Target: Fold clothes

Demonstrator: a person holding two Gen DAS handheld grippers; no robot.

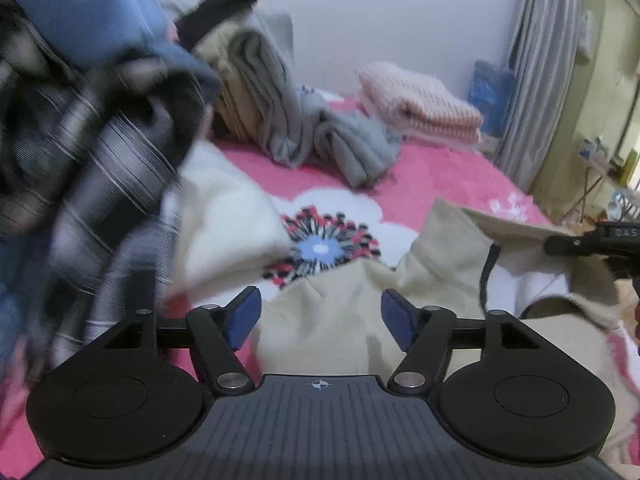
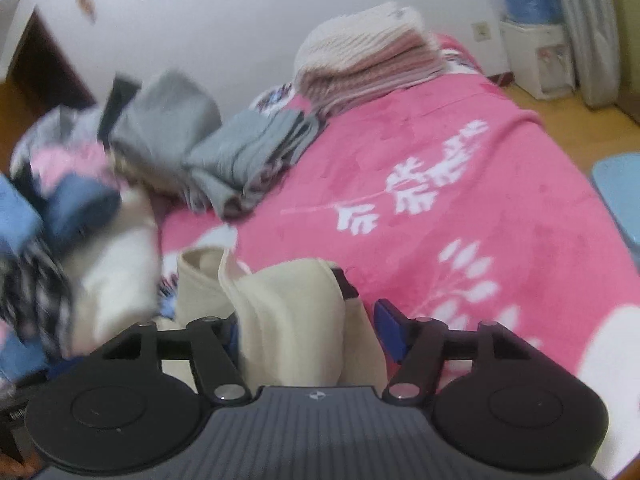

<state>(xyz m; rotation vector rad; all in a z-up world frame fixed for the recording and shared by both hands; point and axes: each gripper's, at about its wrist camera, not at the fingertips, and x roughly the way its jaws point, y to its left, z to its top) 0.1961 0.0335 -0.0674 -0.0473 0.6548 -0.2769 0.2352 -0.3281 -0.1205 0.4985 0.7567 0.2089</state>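
Our left gripper [image 1: 320, 318] hangs over the bed with its jaws wide apart and nothing between them — the blue pads [image 1: 244, 316] are bare, and below the gap lies the cream garment [image 1: 328, 320], spread loosely on the pink blanket [image 1: 440, 176]. We cannot tell whether the fingers touch the cloth or only hover above it.

Our right gripper [image 2: 306, 326] also stands wide open, but a thick fold of the cream garment [image 2: 292, 320] rises up through the gap. The fold hides most of the left pad; the right pad [image 2: 390, 328] shows clear, with a strip of blanket beside it, so the jaws are not pressed onto the cloth. From the left wrist view we see this gripper's black tip [image 1: 588, 242] at the far right edge, just over the same garment.

To the left, a blurred heap of striped and blue clothes [image 1: 88, 128] stands close to the left gripper, with a white cloth [image 1: 224, 224] beneath it. Further back sit folded grey pieces [image 1: 352, 144] — and a pink-and-white knit stack [image 1: 420, 104] by the wall.
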